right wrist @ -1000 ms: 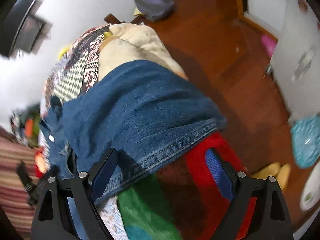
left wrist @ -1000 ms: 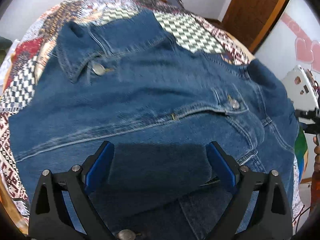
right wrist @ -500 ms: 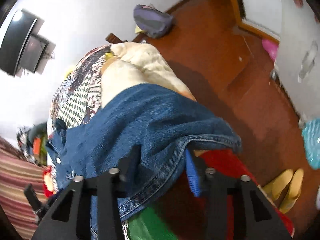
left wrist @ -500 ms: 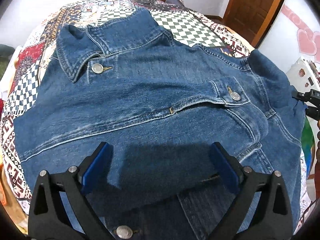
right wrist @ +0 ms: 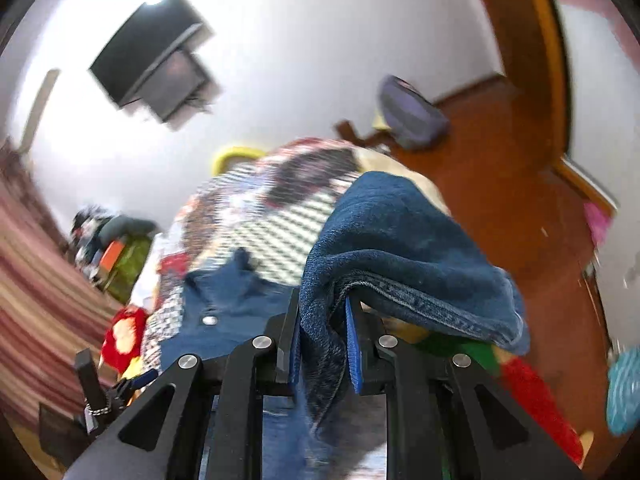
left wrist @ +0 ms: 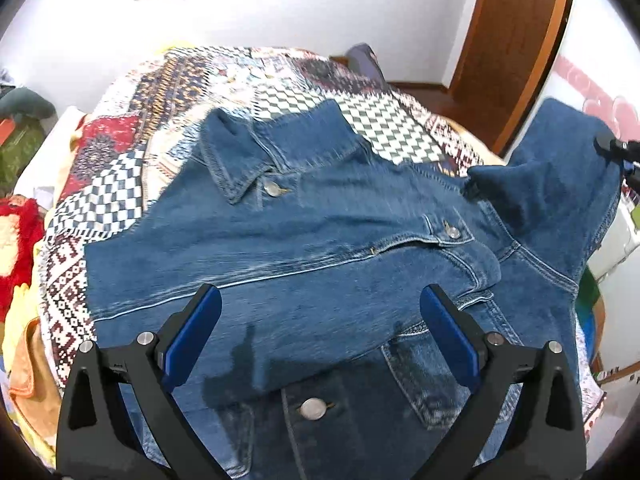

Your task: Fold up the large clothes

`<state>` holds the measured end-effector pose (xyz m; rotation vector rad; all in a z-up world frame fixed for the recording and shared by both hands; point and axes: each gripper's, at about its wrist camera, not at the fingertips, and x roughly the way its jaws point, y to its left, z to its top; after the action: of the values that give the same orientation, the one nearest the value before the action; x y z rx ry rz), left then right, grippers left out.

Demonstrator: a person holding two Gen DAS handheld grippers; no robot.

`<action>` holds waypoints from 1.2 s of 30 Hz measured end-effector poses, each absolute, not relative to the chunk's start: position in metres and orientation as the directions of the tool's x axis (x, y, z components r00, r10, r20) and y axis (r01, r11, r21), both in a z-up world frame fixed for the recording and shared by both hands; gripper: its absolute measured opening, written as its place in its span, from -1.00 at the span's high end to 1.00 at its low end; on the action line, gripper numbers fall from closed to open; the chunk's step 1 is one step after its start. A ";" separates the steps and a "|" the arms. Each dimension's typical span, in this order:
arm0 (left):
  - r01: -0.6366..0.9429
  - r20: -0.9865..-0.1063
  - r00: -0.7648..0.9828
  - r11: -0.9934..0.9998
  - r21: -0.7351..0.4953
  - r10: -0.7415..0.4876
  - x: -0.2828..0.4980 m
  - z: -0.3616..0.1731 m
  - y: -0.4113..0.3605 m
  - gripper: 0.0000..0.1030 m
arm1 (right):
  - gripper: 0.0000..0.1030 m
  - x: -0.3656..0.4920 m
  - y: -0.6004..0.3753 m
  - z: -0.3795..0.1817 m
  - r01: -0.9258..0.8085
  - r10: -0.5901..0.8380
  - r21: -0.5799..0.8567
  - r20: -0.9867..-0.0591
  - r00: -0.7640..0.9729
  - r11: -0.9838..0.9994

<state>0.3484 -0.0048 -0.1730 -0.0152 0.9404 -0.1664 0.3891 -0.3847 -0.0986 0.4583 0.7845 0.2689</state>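
While the blue denim jacket (left wrist: 304, 232) lay mid-frame on the patchwork quilt (left wrist: 168, 92), the left gripper (left wrist: 320, 332) gaped; the right gripper (right wrist: 322, 340), just closed, pinched its sleeve (right wrist: 400, 240). No legible writing.

White walls (left wrist: 280, 4), dark wall-mounted screen (right wrist: 154, 60) high up. Wooden door (left wrist: 516, 40) with brown frame at right, reddish-brown wood floor (right wrist: 516, 200). Bed covered in a patchwork quilt (left wrist: 168, 92) — checks, geometric bands. Grey-purple bag (right wrist: 412, 114) on the floor by the wall (blurred). Striped red curtain (right wrist: 36, 280) at left — bright, even light.
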 end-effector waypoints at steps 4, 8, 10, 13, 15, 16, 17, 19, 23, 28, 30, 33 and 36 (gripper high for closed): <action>0.119 -0.782 0.605 0.988 -0.098 -0.150 0.336 -0.163 0.011 -0.95 | 0.69 0.393 -0.330 -0.079 -0.173 0.461 0.479 -0.589 0.664 0.861; 0.101 -0.772 0.620 0.990 -0.099 -0.141 0.324 -0.158 0.026 -0.95 | 0.69 0.401 -0.272 -0.095 -0.236 0.500 0.458 -0.628 0.597 0.857; 0.093 -0.770 0.622 0.990 -0.105 -0.140 0.319 -0.157 0.033 -0.95 | 0.69 0.404 -0.253 -0.115 -0.241 0.517 0.468 -0.659 0.546 0.850; 0.078 -0.771 0.622 0.991 -0.108 -0.133 0.312 -0.159 0.041 -0.95 | 0.69 0.409 -0.228 -0.153 -0.230 0.543 0.495 -0.712 0.446 0.838; 0.067 -0.773 0.621 0.992 -0.110 -0.128 0.310 -0.160 0.046 -0.95 | 0.69 0.408 -0.218 -0.176 -0.220 0.551 0.507 -0.740 0.386 0.834; 0.062 -0.775 0.619 0.992 -0.113 -0.127 0.308 -0.162 0.048 -0.95 | 0.68 0.406 -0.212 -0.188 -0.219 0.543 0.497 -0.760 0.357 0.840; 0.057 -0.778 0.615 0.991 -0.118 -0.128 0.308 -0.163 0.050 -0.95 | 0.68 0.405 -0.207 -0.197 -0.219 0.533 0.486 -0.774 0.341 0.846; 0.049 -0.784 0.607 0.991 -0.127 -0.130 0.308 -0.166 0.052 -0.95 | 0.68 0.401 -0.198 -0.216 -0.220 0.513 0.466 -0.810 0.284 0.857; 0.046 -0.795 0.591 0.990 -0.135 -0.136 0.308 -0.170 0.050 -0.95 | 0.67 0.395 -0.194 -0.235 -0.212 0.491 0.451 -0.847 0.205 0.867; 0.081 -0.797 0.584 0.989 -0.127 -0.150 0.309 -0.168 0.034 -0.95 | 0.67 0.384 -0.197 -0.232 -0.212 0.466 0.436 -0.876 0.122 0.875; 0.106 -0.793 0.589 0.987 -0.117 -0.157 0.309 -0.163 0.024 -0.95 | 0.67 0.377 -0.202 -0.227 -0.230 0.473 0.438 -0.872 0.125 0.869; 0.147 -0.786 0.594 0.984 -0.105 -0.173 0.312 -0.154 0.006 -0.95 | 0.67 0.366 -0.213 -0.211 -0.270 0.462 0.409 -0.869 0.175 0.872; 0.195 -0.780 0.594 0.976 -0.096 -0.196 0.320 -0.143 -0.017 -0.95 | 0.67 0.360 -0.232 -0.195 -0.273 0.468 0.405 -0.853 0.232 0.873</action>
<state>0.3198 -0.0173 -0.1434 -0.0009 0.9069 -0.2268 0.3600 -0.2316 -0.1953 0.1840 1.2368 0.5132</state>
